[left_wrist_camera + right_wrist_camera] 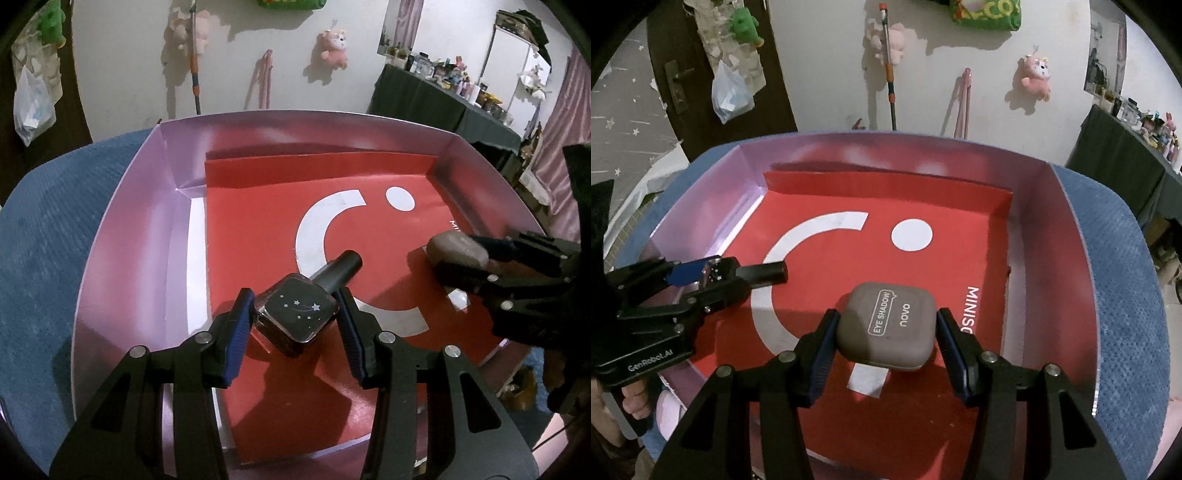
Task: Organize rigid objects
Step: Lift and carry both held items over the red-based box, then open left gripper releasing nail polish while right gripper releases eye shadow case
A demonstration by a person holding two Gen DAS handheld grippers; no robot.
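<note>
My left gripper (295, 314) is shut on a dark square compact with silver stars (295, 314), held over the red sheet (258, 229) that lines a wide pink box (122, 229). A black tube (338, 267) lies on the sheet just beyond the compact. My right gripper (886, 332) is shut on a taupe eye shadow case (886, 328) above the same red sheet (942, 266). In the right wrist view the left gripper (713, 273) shows at the left with the black tube (764, 273) ahead of it. The right gripper (458, 258) shows at the right of the left wrist view.
The pink box (1052, 229) rests on a blue textured cloth (55, 240). Behind it is a white wall with plush toys (1036, 77) and a mop handle (888, 74). A dark-covered table with bottles (443, 92) stands at the far right. A hand (635, 402) holds the left gripper's handle.
</note>
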